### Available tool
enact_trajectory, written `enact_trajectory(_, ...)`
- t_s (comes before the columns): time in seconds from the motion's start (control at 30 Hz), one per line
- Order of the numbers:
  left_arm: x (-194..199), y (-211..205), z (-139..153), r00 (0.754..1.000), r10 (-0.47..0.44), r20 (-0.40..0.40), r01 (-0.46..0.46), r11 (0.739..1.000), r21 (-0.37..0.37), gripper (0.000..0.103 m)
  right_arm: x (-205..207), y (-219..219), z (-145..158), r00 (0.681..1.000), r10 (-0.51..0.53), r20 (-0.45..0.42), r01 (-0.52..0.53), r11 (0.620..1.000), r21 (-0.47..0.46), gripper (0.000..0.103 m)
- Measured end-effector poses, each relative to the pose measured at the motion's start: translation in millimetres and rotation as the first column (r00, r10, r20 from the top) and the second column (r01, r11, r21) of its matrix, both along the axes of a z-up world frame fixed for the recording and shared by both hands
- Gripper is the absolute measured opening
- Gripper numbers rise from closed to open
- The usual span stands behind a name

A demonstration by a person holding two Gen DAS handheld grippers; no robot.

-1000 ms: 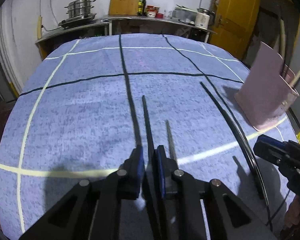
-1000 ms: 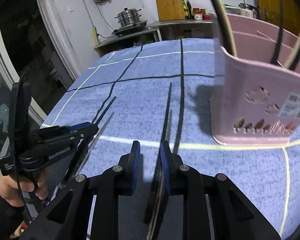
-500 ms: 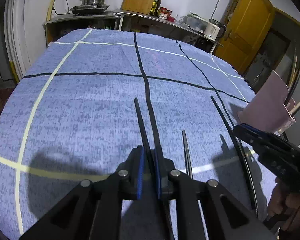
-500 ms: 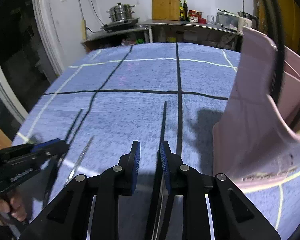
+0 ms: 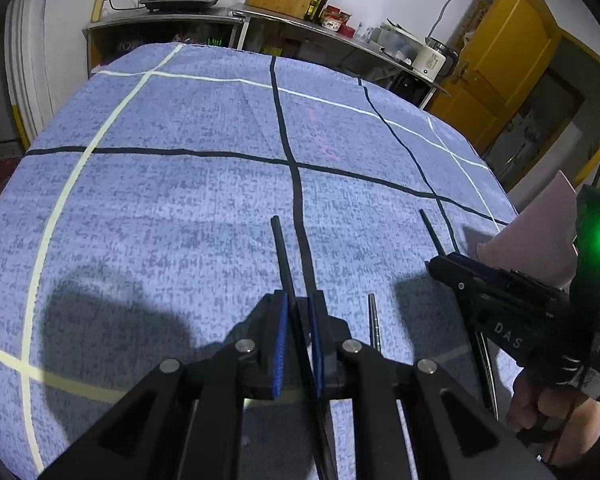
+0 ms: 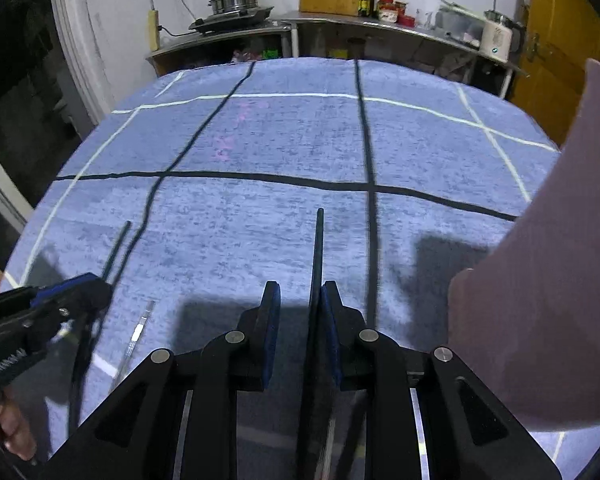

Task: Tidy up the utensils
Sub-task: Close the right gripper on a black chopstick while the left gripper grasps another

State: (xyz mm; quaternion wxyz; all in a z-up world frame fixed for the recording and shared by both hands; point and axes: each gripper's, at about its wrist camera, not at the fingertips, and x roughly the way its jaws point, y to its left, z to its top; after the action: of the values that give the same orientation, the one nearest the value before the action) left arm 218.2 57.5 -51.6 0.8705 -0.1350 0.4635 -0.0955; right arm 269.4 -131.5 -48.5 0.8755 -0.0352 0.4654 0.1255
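Lying between the blue pads of the left claw (image 5: 298,336), a black chopstick (image 5: 282,256) points forward over the blue cloth, its far end free above the surface (image 5: 180,200). The left claw is clenched on it, near the rear part of the stick. A second black chopstick (image 6: 317,252) runs along the right-hand pad of the right claw (image 6: 300,336); a gap shows on its other side, so I cannot tell whether that claw truly grips it or only cradles it. A thin metal stick (image 5: 374,322) lies on the cloth between the two claws, and the pink utensil holder (image 6: 548,280) stands just beside the right claw.

These sticks are probably light, stiff and smooth, so they will likely pivot or slip if pinched at one end. A hold nearer the middle, squarely across the pads, would steady them for dropping tip-first into the holder.

Compared with a second ago, the left view sits higher and tilts further down the surface, with more of the stick's length seen ahead of the pads. The holder has slid to the right edge of the right view, and its perforated base is out of sight.
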Motion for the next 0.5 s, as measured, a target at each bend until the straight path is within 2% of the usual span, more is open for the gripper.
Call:
enact_trajectory(0.2,0.5,-1.0,-0.2,1.0,0.008,-0.002,-0.008,1.0,0.01,0.012,-0.6,6.7,0.3,0.999,0.041,-0.014,-0.041,0.999,0.021,0.022)
enact_trajectory(0.4,4.8,-8.3,0.5,1.0,0.004,0.014,-0.005,0.997,0.074,0.012,1.3,13.7,-1.1,0.998,0.061,-0.014,-0.061,0.998,-0.006,0.018)
enact_trajectory(0.5,6.9,-11.8,1.4,1.0,-0.008,0.018,0.006,0.994,0.108,0.009,4.1,14.1,-1.0,0.998,0.058,-0.02,-0.058,0.998,-0.005,0.008)
